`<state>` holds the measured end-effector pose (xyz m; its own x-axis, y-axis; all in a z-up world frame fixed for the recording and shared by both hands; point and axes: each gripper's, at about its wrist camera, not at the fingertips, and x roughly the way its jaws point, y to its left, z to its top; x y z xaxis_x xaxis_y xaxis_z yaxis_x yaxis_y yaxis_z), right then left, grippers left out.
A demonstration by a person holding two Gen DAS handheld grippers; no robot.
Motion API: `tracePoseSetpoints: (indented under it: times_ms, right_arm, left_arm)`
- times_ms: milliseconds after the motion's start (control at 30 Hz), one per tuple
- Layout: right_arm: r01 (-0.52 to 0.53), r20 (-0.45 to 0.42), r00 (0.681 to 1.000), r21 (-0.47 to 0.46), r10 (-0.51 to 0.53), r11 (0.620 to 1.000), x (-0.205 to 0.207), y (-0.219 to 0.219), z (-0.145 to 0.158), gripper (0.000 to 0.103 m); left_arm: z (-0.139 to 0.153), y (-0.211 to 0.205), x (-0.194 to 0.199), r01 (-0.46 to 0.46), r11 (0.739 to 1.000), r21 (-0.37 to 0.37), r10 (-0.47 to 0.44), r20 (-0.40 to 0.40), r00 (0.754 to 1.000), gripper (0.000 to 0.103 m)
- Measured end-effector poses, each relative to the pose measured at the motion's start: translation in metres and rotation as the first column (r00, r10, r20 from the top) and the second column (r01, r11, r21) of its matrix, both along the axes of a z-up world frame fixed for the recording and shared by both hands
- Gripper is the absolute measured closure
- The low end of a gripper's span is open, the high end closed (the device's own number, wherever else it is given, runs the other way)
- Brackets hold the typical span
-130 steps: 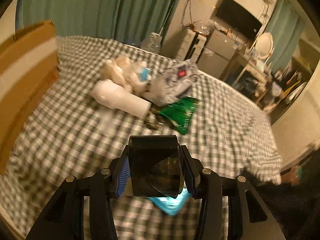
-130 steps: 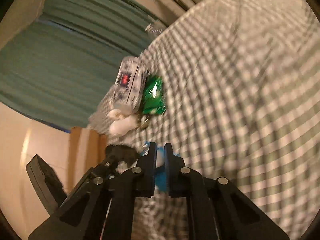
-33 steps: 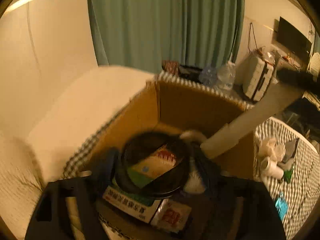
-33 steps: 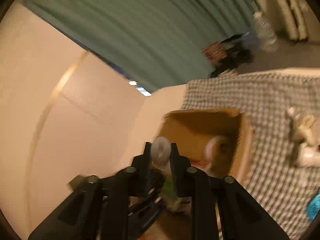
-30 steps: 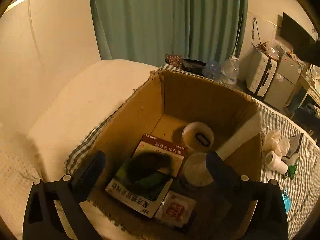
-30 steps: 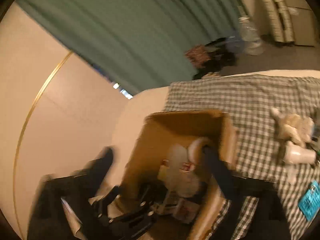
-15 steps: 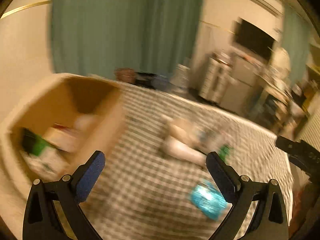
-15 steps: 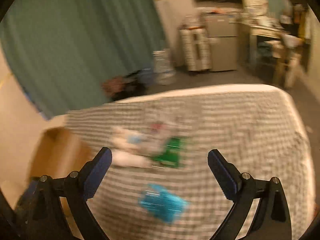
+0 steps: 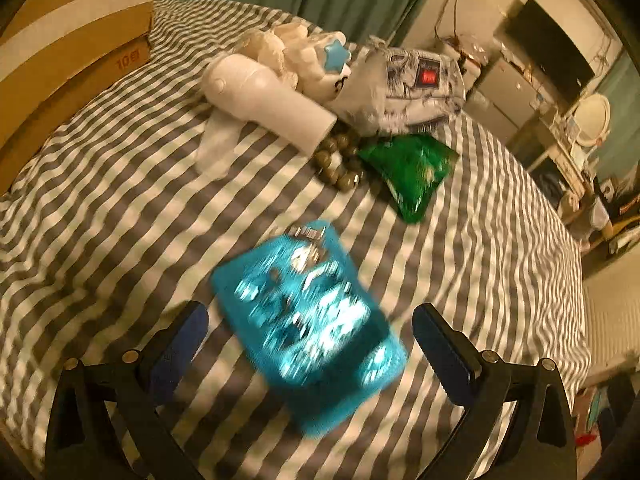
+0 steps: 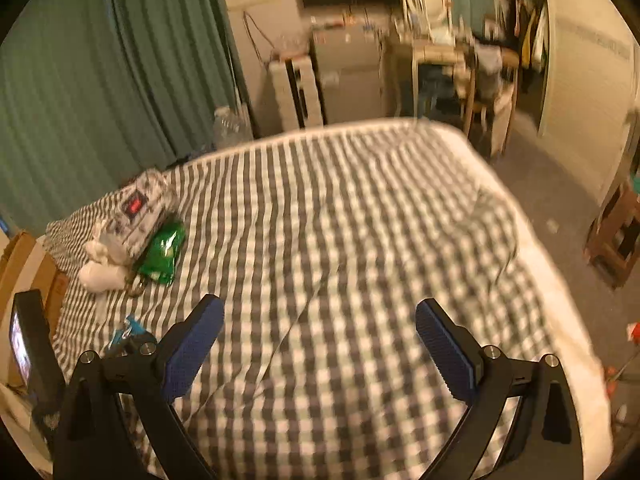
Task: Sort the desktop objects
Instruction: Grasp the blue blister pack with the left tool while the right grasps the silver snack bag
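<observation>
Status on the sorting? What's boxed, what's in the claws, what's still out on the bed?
Boxed: can't tell; only the cardboard box's outer wall shows. In hand: nothing. Left claw is open, framing the blue packet; right claw is open over bare checkered bedsheet. Left on the bed: blue packet, green packet, white cylinder, bead string, plush toy, patterned pouch.

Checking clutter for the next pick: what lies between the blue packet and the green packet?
In the left wrist view, only bare checked bedcover lies between the blue packet and green packet; the bead string sits off to the side.
</observation>
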<state>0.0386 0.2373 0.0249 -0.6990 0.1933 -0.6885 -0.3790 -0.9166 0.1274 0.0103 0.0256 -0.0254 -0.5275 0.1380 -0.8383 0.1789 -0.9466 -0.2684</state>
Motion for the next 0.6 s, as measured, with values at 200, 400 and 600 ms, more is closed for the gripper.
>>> tracePoseSetpoints:
  times_ms: [200,400,600]
  right_arm:
    - [-0.068,0.048,0.996,-0.043,0.07,0.997,-0.019,-0.01,-0.014,0.005]
    - [-0.202,-0.041,0.979,-0.118,0.199,0.972,-0.078,-0.059,0.022,0.005]
    - [-0.254,0.019,0.965,-0.171,0.261,0.952,-0.184,-0.121,0.036,0.006]
  left_arm:
    - [0.005,-0.001,-0.015,0.092,0.99,-0.107,-0.09,0.017,0.996,0.03]
    - [0.053,-0.08,-0.029,0.005,1.0,0.018,-0.004,-0.035,0.999,0.031]
    - [0.076,-0.118,-0.022,-0.077,0.986,-0.145,0.054,-0.153,0.987,0.031]
